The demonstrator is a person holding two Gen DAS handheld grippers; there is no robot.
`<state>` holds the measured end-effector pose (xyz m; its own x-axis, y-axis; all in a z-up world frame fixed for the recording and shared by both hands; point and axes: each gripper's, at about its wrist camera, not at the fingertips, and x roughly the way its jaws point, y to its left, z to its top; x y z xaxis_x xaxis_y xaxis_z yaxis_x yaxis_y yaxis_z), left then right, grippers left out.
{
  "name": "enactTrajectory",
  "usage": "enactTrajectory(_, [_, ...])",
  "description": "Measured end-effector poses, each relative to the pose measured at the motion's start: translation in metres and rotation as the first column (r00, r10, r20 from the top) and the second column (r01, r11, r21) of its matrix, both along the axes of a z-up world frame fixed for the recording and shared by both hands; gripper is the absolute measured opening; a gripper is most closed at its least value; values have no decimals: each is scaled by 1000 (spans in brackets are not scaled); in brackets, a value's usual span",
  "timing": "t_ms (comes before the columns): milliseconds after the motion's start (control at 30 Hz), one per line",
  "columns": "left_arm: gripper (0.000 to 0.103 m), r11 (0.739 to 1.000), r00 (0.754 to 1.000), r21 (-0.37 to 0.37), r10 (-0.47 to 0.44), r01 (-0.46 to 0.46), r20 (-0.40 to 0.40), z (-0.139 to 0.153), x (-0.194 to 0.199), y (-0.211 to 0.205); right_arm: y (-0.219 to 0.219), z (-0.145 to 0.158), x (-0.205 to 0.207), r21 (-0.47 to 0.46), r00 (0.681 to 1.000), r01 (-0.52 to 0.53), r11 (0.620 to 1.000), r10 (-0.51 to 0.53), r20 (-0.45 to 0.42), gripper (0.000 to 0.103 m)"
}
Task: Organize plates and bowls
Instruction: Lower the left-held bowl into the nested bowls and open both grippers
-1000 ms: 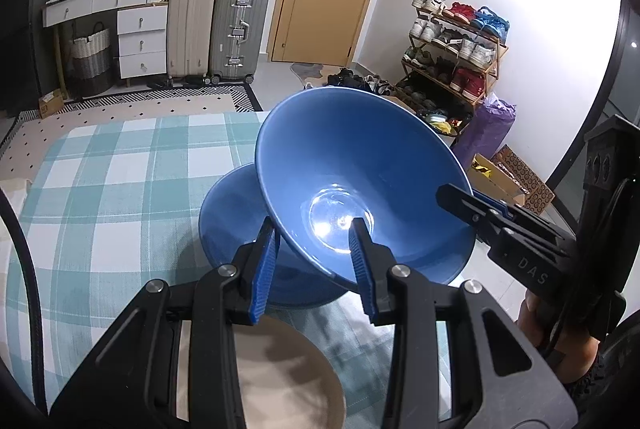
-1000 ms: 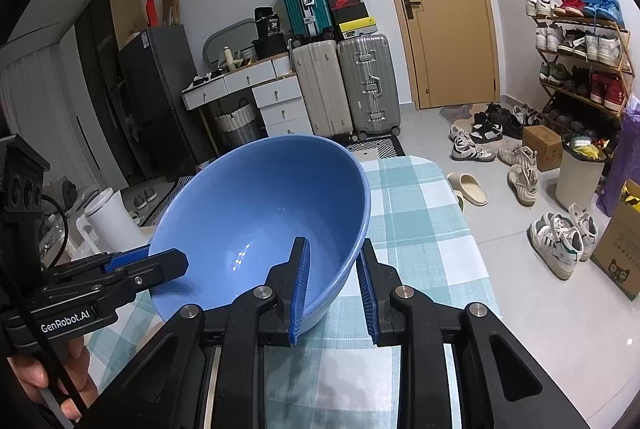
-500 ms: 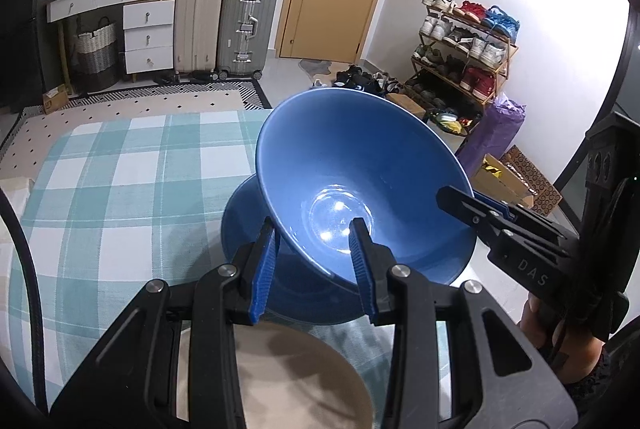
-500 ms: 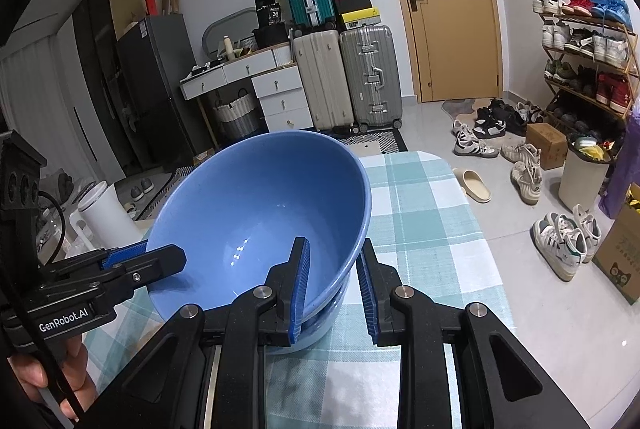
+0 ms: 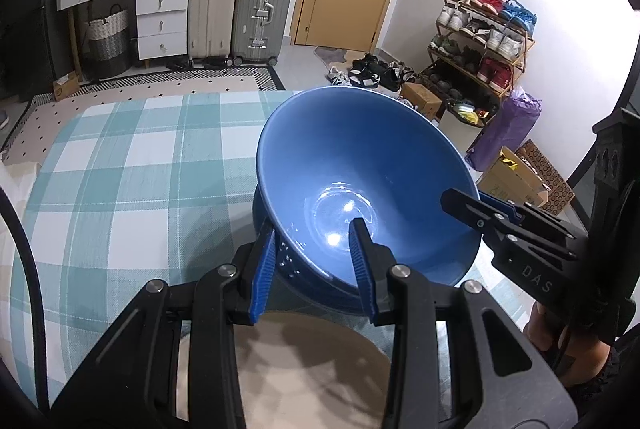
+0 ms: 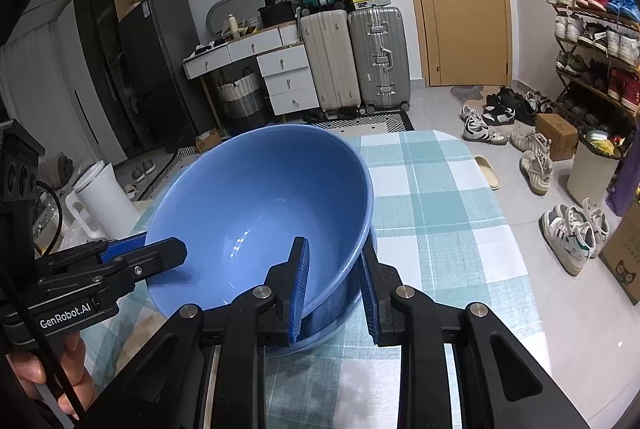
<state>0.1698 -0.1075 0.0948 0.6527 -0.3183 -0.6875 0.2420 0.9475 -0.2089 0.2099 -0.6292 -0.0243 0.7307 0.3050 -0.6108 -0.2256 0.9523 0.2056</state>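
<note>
A blue bowl (image 5: 360, 165) is being nested into a second blue bowl (image 5: 304, 289) on the checked worktop (image 5: 120, 165). The left tool (image 5: 312, 265) is clamped on its near rim, the right tool (image 6: 334, 285) on the opposite rim. Both tools are angled downward. Next, the bowl probably needs levelling, seating, then releasing. A beige plate (image 5: 304, 369) lies just beside the stack.

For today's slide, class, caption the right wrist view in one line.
Two hand-held grippers hold a blue bowl tilted over another blue bowl on a checked tablecloth.
</note>
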Motion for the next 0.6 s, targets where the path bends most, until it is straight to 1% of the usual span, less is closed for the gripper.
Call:
enactTrajectory(300, [33, 1000, 1000, 23, 11, -11, -19, -21, 9, 4, 10, -14, 2, -28, 1000, -7, 1000, 6, -28, 25])
enactTrajectory(600, [33, 998, 1000, 68, 20, -19, -14, -35, 14, 0, 15, -21, 3, -72, 1000, -3, 997, 1, -31, 25])
